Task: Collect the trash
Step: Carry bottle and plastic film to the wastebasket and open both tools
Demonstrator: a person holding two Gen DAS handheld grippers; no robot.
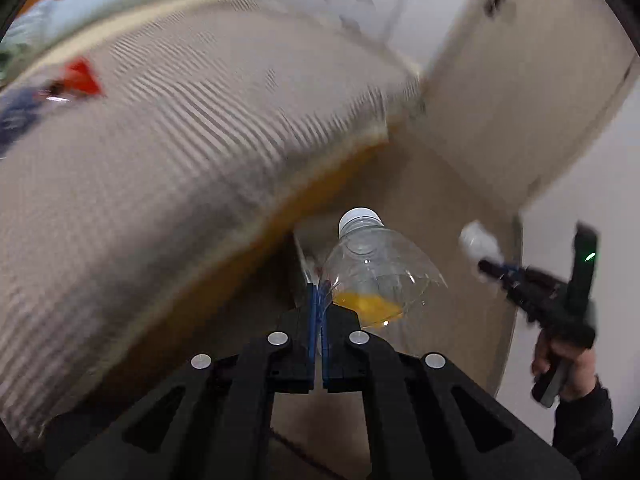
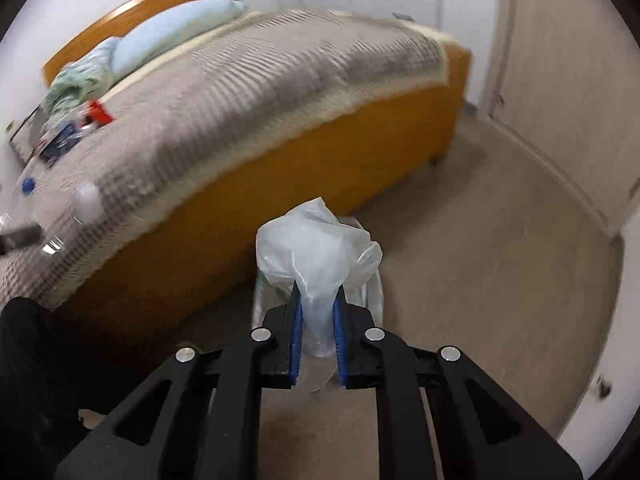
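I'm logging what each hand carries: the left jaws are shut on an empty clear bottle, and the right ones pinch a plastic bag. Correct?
Not quite: the bottle is not empty. The left wrist view shows some orange liquid pooled inside it. The rest holds: the left gripper is shut on it, and the right gripper pinches the plastic bag.

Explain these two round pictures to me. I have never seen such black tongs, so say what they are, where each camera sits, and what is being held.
No robot here: a person carries a hand-held two-finger gripper in each hand, each with a wide-angle camera looking forward along its fingers, hence the round, bent pictures.

The left camera shows the left gripper shut on a thin clear edge beside a clear bottle that holds a little orange liquid. Whether that edge belongs to the bottle is unclear. At the right edge is the person's right hand with the other tool.

The right camera shows the right gripper shut on a bunched plastic bag.

Beyond them is a bed with a pillow, and blurred litter lies on the bed near its left edge.
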